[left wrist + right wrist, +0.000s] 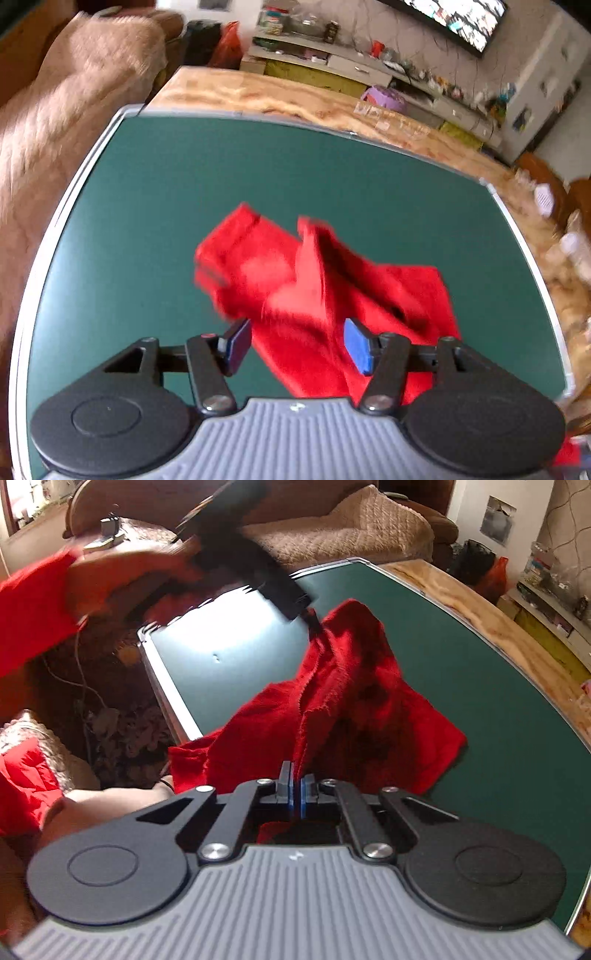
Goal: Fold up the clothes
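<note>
A red garment (317, 295) lies crumpled on the green table top (221, 177). My left gripper (297, 345) is open above the garment's near part, its blue pads (356, 347) apart with cloth between and below them. In the right wrist view the left gripper (314, 622) sits at the raised far peak of the garment (343, 686); its grip there is blurred. My right gripper (296, 790) is shut on the garment's near edge, which hangs over the table's edge (166, 701).
A wooden table (295, 99) borders the green top. A beige-covered sofa (74, 92) stands left. A cluttered TV shelf (351, 62) lines the far wall. The person's red-sleeved arm (33, 602) holds the left gripper.
</note>
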### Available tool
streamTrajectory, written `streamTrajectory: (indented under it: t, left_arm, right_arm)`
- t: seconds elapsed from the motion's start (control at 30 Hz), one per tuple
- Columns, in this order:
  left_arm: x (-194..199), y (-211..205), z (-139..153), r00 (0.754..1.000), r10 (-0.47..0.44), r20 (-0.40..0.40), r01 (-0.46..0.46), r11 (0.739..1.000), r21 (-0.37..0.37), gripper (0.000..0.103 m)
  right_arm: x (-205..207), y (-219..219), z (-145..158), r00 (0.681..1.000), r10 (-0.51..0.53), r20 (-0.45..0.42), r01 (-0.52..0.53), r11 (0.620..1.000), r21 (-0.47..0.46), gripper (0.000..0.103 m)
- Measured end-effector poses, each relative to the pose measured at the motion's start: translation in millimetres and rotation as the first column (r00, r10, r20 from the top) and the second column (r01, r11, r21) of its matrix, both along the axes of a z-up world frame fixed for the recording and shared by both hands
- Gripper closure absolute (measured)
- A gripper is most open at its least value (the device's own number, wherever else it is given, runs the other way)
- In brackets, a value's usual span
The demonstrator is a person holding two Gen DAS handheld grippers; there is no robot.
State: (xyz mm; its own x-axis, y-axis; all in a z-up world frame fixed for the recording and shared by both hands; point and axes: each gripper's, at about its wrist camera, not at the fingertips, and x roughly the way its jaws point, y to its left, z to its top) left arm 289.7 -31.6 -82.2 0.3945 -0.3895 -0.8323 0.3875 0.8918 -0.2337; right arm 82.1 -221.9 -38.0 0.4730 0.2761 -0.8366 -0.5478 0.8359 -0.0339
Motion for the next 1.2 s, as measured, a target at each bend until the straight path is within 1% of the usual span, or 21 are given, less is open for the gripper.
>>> streamTrajectory:
  t: [0.07,0.17,0.27,0.33,0.37,0.4,0.43,0.47,0.53,0.57,0.63,0.67,0.83,0.87,0.97,1.07,1.2]
  left_arm:
    - [14,-17,-1,0.999,-0.030,0.014,0.028,0.996,0.080,0.037]
    - [24,-37,-11,0.998,-0.060,0.009,0.057,0.981,0.184,0.037]
    - [30,-51,-21,0.996,-0.084,-0.018,0.085,0.973,0.216,0.037]
    - [32,-58,-26,0.995,-0.091,-0.035,0.096,0.972,0.213,0.037]
    - [32,-62,-29,0.994,-0.094,-0.048,0.102,0.971,0.217,0.040]
    - [31,-65,-32,0.993,-0.097,-0.061,0.108,0.969,0.221,0.052]
    - [30,-68,-35,0.992,-0.099,-0.073,0.113,0.968,0.225,0.057]
    - [30,-70,-36,0.992,-0.095,-0.080,0.111,0.967,0.230,0.059]
    - [28,-72,-35,0.993,-0.091,-0.076,0.105,0.970,0.220,0.075]
    - [28,-71,-33,0.993,-0.087,-0.080,0.102,0.974,0.202,0.089]
    - [29,-65,-27,0.993,-0.078,-0.093,0.092,0.983,0.157,0.094]
    - [29,-62,-23,0.993,-0.076,-0.089,0.088,0.985,0.147,0.097]
    - [21,-47,13,0.997,-0.066,-0.050,0.070,0.994,0.089,0.098]
    - [19,-42,25,0.998,-0.053,-0.041,0.055,0.996,0.064,0.098]
    - [22,-25,58,0.999,-0.002,-0.048,-0.001,0.999,-0.053,0.099]
    - [27,-11,97,0.998,0.032,-0.054,-0.041,0.985,-0.166,0.099]
    - [44,-4,155,0.998,0.044,-0.034,-0.052,0.960,-0.274,0.099]
  right_arm:
    - [-1,-1,-3,1.000,-0.017,-0.005,0.017,1.000,0.019,0.098]
    - [1,-4,-7,0.999,-0.037,-0.011,0.038,0.999,0.038,0.098]
    - [2,-9,-11,0.999,-0.049,-0.020,0.050,0.998,0.044,0.098]
    - [2,-13,-14,0.998,-0.056,-0.022,0.057,0.997,0.046,0.098]
    - [2,-14,-14,0.998,-0.060,-0.023,0.061,0.997,0.046,0.098]
    - [1,-15,-15,0.998,-0.065,-0.022,0.066,0.997,0.047,0.098]
    - [1,-15,-15,0.997,-0.071,-0.021,0.072,0.996,0.049,0.098]
    - [0,-16,-15,0.997,-0.077,-0.019,0.078,0.996,0.050,0.098]
    - [0,-19,-15,0.996,-0.087,-0.018,0.088,0.995,0.056,0.098]
    - [0,-20,-15,0.996,-0.093,-0.017,0.094,0.994,0.057,0.098]
    - [-1,-23,-14,0.994,-0.105,-0.014,0.106,0.993,0.058,0.098]
    - [-1,-24,-13,0.994,-0.112,-0.009,0.113,0.992,0.058,0.098]
    - [-1,-35,-4,0.985,-0.167,0.036,0.165,0.985,0.057,0.098]
    - [0,-38,0,0.982,-0.184,0.048,0.181,0.982,0.057,0.098]
    - [5,-52,15,0.967,-0.239,0.087,0.236,0.971,0.050,0.098]
    - [14,-67,40,0.947,-0.286,0.143,0.284,0.958,0.036,0.098]
    - [35,-92,87,0.908,-0.346,0.235,0.351,0.936,0.020,0.098]
